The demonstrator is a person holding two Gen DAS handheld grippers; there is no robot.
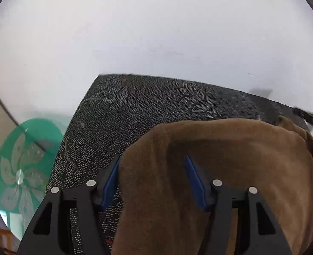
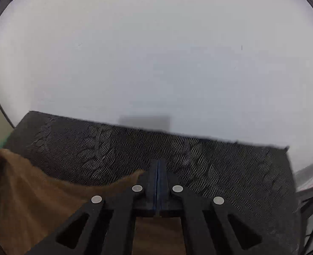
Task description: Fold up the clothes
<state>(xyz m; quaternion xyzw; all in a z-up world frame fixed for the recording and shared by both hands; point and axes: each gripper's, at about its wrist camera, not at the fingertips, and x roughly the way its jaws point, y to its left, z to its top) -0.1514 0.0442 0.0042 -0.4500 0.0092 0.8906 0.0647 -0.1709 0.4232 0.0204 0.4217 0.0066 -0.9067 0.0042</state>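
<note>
Brown fleece garment (image 1: 230, 170) heaped at lower right of left wrist view, lying on black patterned mesh mat (image 1: 135, 114) over white bench (image 1: 135, 31). Left tool (image 1: 152, 182) apart, blue pads straddling fabric fold, not pressing. Right tool (image 2: 158, 182) together; whether it pinches garment edge at lower centre cannot tell. Green translucent floral disc (image 1: 27, 161) at lower left, beyond bench edge. No containers visible.
</note>
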